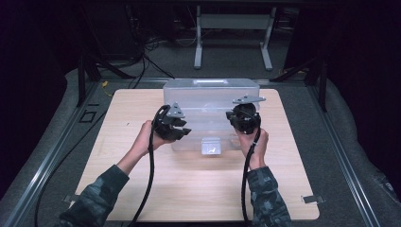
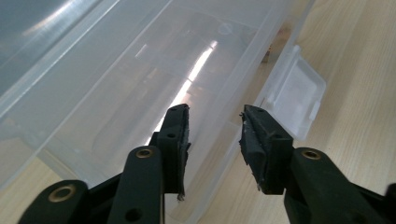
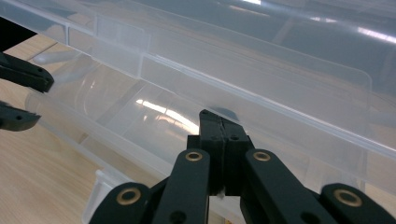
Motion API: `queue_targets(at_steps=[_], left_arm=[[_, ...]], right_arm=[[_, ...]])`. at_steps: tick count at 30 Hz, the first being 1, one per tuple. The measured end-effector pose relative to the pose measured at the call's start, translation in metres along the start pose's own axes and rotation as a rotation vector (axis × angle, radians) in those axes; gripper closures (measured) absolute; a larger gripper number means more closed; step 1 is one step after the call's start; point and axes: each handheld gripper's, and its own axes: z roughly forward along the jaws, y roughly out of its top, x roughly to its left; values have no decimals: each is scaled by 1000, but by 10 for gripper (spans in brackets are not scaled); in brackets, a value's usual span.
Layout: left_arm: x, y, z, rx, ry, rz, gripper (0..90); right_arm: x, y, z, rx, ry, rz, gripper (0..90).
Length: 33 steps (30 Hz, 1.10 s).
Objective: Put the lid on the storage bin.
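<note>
No readable text, labels, brand names, numbers or signs appear in any of the views. The clear plastic storage box (image 1: 211, 101) at the far middle of the worktop (image 1: 142, 189) carries no legible print on its lid, walls or front latch (image 1: 211, 146). A pale rectangular patch on the lid is too blurred to tell whether it bears writing. The grippers and their grey plates carry no markings that can be read.
</note>
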Motion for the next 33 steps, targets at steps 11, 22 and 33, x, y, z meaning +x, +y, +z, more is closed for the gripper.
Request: queue_targets(at_steps=[11, 22, 33], left_arm=[[-7, -10, -24, -37, -40, -35, 331], [-14, -46, -42, -21, -5, -43, 251], [-2, -90, -28, 29, 4, -143, 206]], right_arm=[[5, -1, 0, 22, -4, -24, 900], [3, -5, -5, 38, 15, -10, 900], [4, -6, -5, 59, 19, -3, 900]])
